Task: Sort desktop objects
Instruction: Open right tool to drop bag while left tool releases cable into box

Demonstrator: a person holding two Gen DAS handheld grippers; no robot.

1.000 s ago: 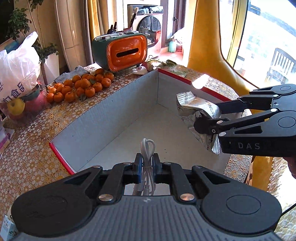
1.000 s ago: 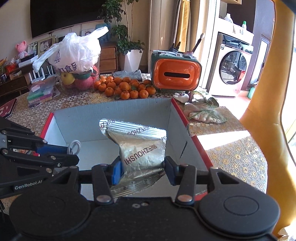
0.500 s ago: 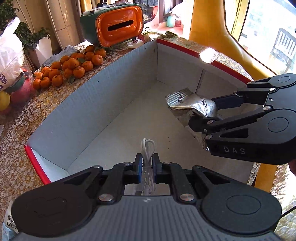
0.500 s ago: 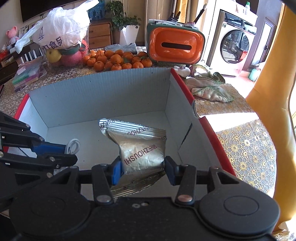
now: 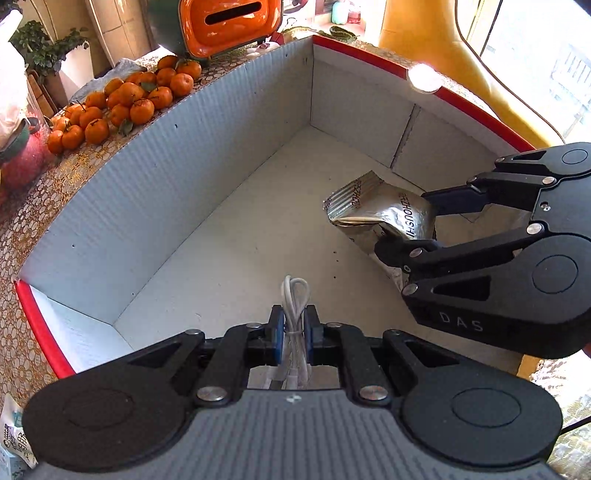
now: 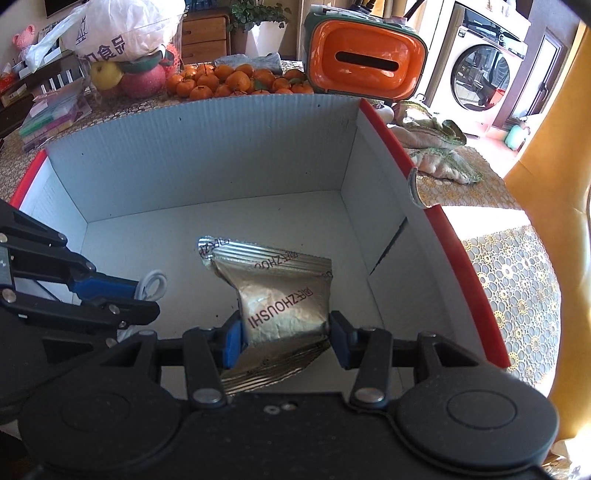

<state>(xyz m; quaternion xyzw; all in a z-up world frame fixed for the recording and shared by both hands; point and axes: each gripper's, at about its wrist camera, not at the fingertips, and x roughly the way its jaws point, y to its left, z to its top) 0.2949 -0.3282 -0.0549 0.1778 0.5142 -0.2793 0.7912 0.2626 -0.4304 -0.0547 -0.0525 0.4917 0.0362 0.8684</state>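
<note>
My left gripper (image 5: 294, 334) is shut on a coiled white cable (image 5: 294, 302) and holds it low inside an open cardboard box (image 5: 155, 192) with red rims. My right gripper (image 6: 284, 338) is shut on a silver foil snack packet (image 6: 284, 295) and holds it inside the same box (image 6: 207, 155), to the right of the left one. The packet also shows in the left wrist view (image 5: 384, 214), and the cable loop in the right wrist view (image 6: 151, 286). The box floor under both is bare.
Behind the box lie several tangerines (image 5: 125, 99), an orange and green tissue box (image 6: 365, 64), a white plastic bag over fruit (image 6: 122, 33) and stacked packs (image 6: 51, 114). A crumpled cloth (image 6: 432, 147) lies right of the box. A yellow chair (image 5: 476, 74) stands beyond.
Both grippers have moved forward and down into the box with their loads. The box walls now rise around them. Neither grip has changed.
</note>
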